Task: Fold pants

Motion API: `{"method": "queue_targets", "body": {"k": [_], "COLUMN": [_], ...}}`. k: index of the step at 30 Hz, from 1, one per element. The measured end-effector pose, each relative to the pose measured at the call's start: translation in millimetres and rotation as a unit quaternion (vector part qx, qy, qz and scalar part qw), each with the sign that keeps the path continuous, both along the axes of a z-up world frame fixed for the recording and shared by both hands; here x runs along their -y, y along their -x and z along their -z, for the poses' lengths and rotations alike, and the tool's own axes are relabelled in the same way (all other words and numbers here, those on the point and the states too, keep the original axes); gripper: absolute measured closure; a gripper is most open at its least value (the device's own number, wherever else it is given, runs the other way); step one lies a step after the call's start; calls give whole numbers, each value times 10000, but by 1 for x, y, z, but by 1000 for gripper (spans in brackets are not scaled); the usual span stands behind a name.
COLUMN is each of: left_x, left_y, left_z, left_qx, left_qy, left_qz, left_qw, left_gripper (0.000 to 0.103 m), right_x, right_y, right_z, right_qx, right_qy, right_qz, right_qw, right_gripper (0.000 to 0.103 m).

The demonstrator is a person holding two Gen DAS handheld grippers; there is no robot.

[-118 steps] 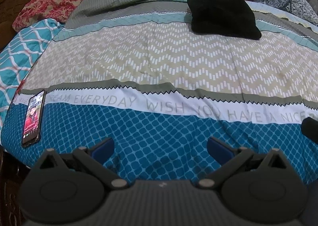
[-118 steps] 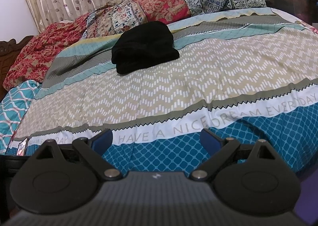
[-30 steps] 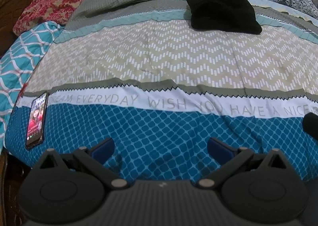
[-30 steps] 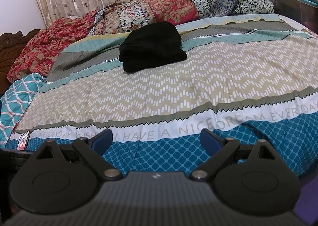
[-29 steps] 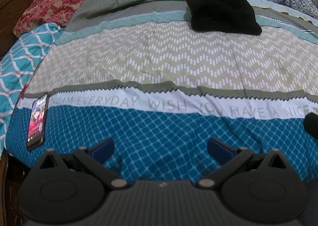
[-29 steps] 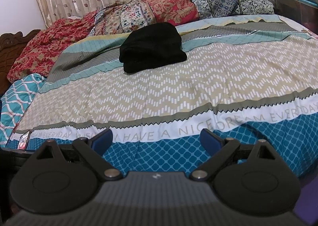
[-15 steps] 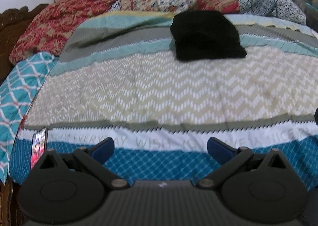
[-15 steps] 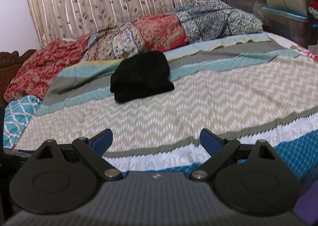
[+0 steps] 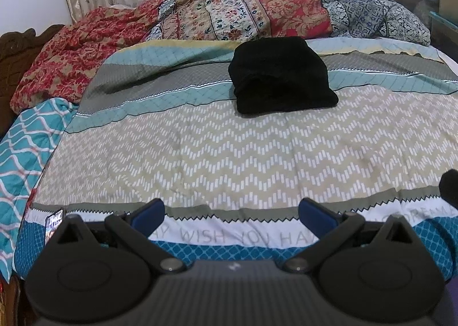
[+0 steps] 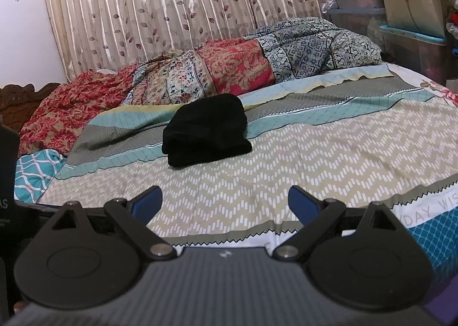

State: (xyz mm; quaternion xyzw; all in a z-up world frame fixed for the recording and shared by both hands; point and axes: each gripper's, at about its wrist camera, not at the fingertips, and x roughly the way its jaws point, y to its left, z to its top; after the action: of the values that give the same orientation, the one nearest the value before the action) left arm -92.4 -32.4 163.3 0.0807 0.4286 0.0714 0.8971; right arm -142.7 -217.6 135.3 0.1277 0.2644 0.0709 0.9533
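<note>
Black pants (image 9: 282, 75) (image 10: 206, 131) lie folded in a compact bundle on the far part of the bed, on the grey and teal stripes of the bedspread (image 9: 229, 159) (image 10: 315, 159). My left gripper (image 9: 232, 214) hangs open over the near edge of the bed, well short of the pants, with nothing between its blue-padded fingers. My right gripper (image 10: 224, 201) is open too, empty, and also far from the bundle. The right gripper's dark edge (image 9: 449, 185) shows at the right of the left wrist view.
A phone (image 9: 53, 224) with a lit screen lies at the bed's near left corner. Crumpled red and patterned quilts (image 9: 243, 11) (image 10: 229, 68) are heaped along the far side under a curtain (image 10: 171, 11). Storage boxes (image 10: 400, 25) stand at the right. A wooden headboard (image 9: 17, 48) is at the left.
Both grippers have tilted upward and drawn back, so the curtain and quilts now show and the blue near band has dropped low. Both stayed open. The pants have not moved.
</note>
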Motion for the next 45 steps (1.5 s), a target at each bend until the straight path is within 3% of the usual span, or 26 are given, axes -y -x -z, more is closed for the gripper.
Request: {"method": "queue_targets", "body": {"k": [10,22,45], "left_x": [19,26,22], "left_y": [-4,-11,-18], "left_z": [-3,1,25], "left_qx": [85,-19,-609], "left_qy": [-264,-439,-223], "left_qz": [106,96,60], "left_qw": [9996,9990,9979], "left_gripper": [0,0,0], "right_x": [7,15,13], "right_y": [5,2,-2], "right_z": [-4,3,18], "right_qx": [260,143,-218], "right_qy": [55,-63,-139], "right_qz": [-11,69,-16], "right_qw": [9996,9999,9997], "right_gripper": [7,7,7]}}
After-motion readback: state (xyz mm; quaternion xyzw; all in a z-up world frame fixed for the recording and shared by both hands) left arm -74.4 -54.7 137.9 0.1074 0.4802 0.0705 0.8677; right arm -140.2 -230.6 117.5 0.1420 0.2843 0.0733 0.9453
